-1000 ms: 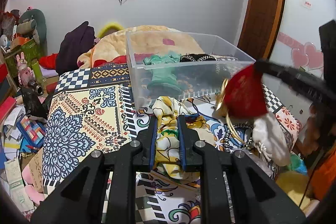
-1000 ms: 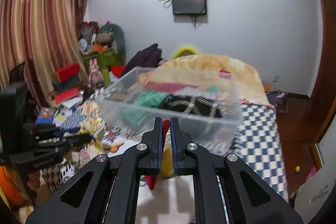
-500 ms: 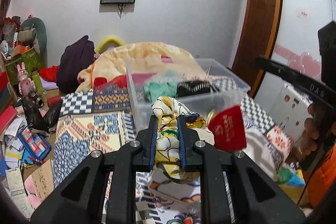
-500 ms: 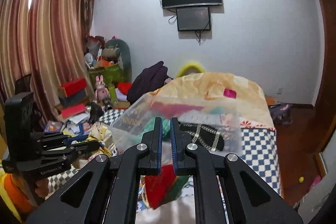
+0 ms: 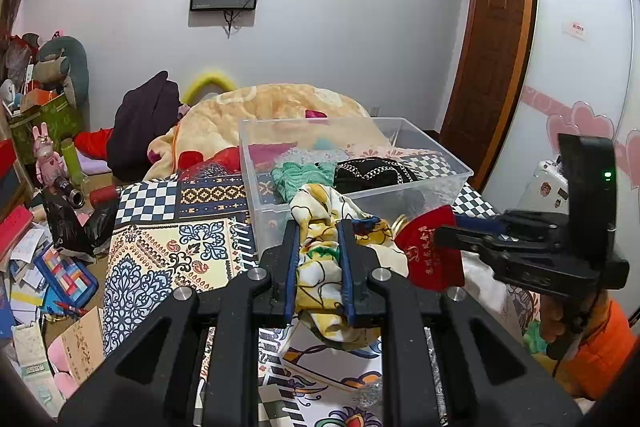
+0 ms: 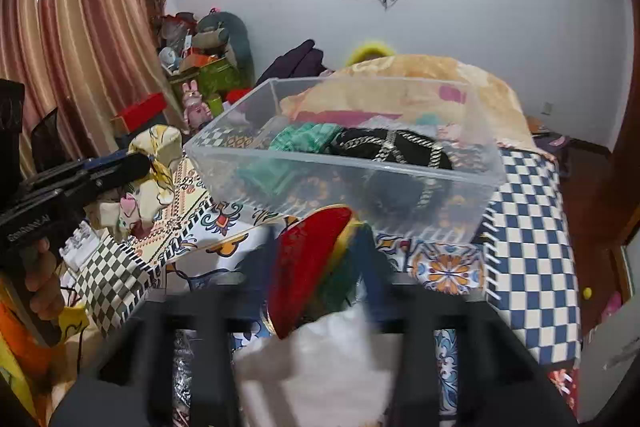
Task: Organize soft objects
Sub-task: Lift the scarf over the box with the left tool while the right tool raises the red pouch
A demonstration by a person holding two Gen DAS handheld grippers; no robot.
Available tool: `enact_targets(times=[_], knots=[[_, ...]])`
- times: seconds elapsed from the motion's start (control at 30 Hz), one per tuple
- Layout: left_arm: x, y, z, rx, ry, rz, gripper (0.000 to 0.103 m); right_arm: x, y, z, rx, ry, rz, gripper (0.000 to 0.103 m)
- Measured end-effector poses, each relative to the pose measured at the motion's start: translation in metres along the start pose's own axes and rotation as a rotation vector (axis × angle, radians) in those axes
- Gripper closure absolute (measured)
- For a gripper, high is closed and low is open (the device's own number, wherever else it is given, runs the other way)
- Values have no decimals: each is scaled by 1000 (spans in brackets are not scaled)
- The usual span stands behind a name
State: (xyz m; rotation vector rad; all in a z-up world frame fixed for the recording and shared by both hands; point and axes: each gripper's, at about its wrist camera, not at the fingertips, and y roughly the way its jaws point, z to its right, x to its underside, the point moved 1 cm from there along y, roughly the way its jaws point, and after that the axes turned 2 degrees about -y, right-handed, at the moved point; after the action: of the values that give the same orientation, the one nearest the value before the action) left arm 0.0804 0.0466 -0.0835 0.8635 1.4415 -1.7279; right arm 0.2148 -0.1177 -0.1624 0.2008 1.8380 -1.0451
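My left gripper is shut on a yellow floral cloth and holds it above the patterned bedspread, just in front of the clear plastic bin. The cloth also shows in the right wrist view. My right gripper looks blurred, its fingers spread around a red pouch. In the left wrist view the pouch hangs from the right gripper's tips. The bin holds a green cloth and a black patterned item.
An orange blanket heap lies behind the bin. A dark garment lies at the bed's far left. Boxes, books and toys crowd the floor at left. A white cloth lies under the right gripper. A wooden door stands at right.
Both grippers have risen with their loads and moved toward the bin. The right gripper's fingers, close together before, now appear spread apart and blurred around the red pouch.
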Motion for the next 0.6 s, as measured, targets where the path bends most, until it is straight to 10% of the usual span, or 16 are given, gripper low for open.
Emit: enact_targets(times=[0.6], knots=[[-51, 19, 2, -13, 16, 63, 85, -68, -58, 1, 3, -14, 285, 97]])
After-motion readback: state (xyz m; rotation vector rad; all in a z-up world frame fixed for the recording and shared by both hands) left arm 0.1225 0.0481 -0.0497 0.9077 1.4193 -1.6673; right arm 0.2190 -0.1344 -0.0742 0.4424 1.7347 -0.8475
